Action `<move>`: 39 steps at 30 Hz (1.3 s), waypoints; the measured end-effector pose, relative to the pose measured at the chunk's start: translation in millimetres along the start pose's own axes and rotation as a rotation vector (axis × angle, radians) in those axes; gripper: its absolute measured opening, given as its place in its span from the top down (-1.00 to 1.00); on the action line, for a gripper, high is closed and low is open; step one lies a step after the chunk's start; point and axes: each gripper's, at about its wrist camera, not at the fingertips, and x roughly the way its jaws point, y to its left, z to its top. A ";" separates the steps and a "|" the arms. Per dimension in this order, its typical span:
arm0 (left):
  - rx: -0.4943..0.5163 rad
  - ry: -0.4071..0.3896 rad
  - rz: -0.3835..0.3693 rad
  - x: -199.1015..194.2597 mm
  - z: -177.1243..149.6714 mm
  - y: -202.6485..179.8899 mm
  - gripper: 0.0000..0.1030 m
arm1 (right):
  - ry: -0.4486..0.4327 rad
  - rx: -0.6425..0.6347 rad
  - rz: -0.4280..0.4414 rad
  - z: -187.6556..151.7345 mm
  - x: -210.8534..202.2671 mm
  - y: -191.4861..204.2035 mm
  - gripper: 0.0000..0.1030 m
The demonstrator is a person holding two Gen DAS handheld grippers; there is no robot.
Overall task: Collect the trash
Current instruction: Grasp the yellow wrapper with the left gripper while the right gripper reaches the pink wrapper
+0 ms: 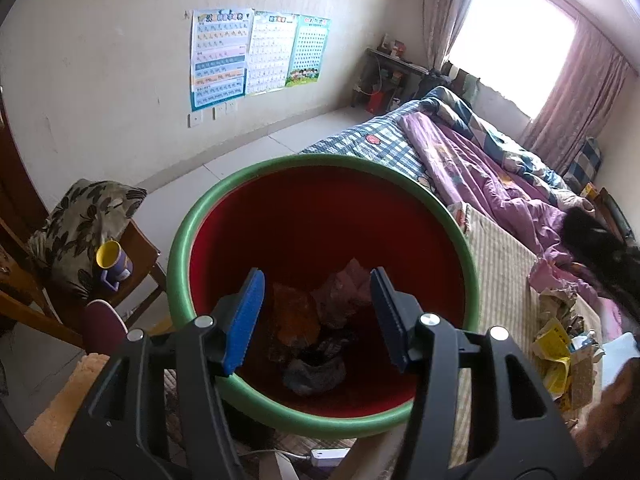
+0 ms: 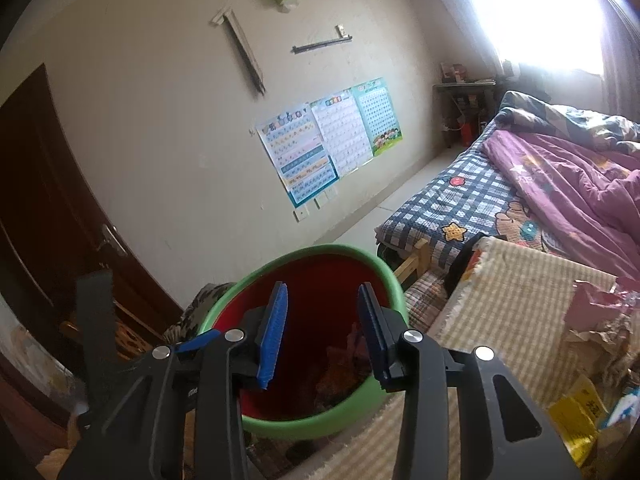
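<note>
Bin (image 1: 320, 216) stands beside the bed (image 1: 500, 248), red inside with a green rim, and both tongs hover over its mouth. Left tongs (image 1: 316, 312) are released, blue pads well apart, nothing between them; through the gap lies trash (image 1: 320, 320) on the bin's bottom: a pinkish crumpled piece, an orange one and a dark grey bag. Right tongs (image 2: 322, 328) are likewise released and hold nothing, pointing down into the same bin (image 2: 304, 416) from the bed side.

More trash sits on the bed just right of the bin: a loose heap (image 1: 560, 344) of yellow wrappers, brown crumpled paper and a pink scrap, resting on a striped beige mat (image 1: 504, 264). In the right view the heap (image 2: 592, 360) spreads along the mat's (image 2: 520, 304) far edge. A purple quilt (image 1: 480, 172) lies bunched beyond the mat.

Left of the bin stands a wooden chair (image 1: 136, 256) carrying a leaf-print cushion (image 1: 76, 228) and a yellow-and-purple mug (image 1: 112, 264). Behind the bin, posters (image 1: 256, 52) hang on the wall. A white power strip (image 1: 328, 456) lies on the floor at the bin's near side.
</note>
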 end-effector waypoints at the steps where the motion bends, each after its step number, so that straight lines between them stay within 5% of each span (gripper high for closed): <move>1: 0.007 -0.007 0.012 -1.6 -1.6 -2.1 -0.01 | -0.007 0.004 -0.001 0.4 -7.1 -1.9 0.24; 7: 0.039 -0.025 0.059 -17.6 -14.4 -16.2 -0.01 | -0.064 -0.015 -0.078 -5.4 -69.2 -29.0 0.11; 12: 0.059 -0.017 0.005 -33.4 -27.5 -45.2 -0.01 | -0.075 0.000 -0.199 -21.0 -113.1 -72.4 0.07; 22: 0.261 0.129 -0.344 -53.8 -92.6 -164.7 -0.17 | -0.042 0.140 -0.439 -66.6 -178.2 -167.9 0.05; 29: 0.299 0.310 -0.420 -38.9 -135.7 -201.4 -0.15 | 0.020 0.187 -0.440 -95.8 -205.5 -186.6 0.02; 39: 0.316 0.449 -0.448 -29.7 -170.1 -217.2 0.34 | 0.108 0.228 -0.373 -123.3 -207.8 -180.0 0.02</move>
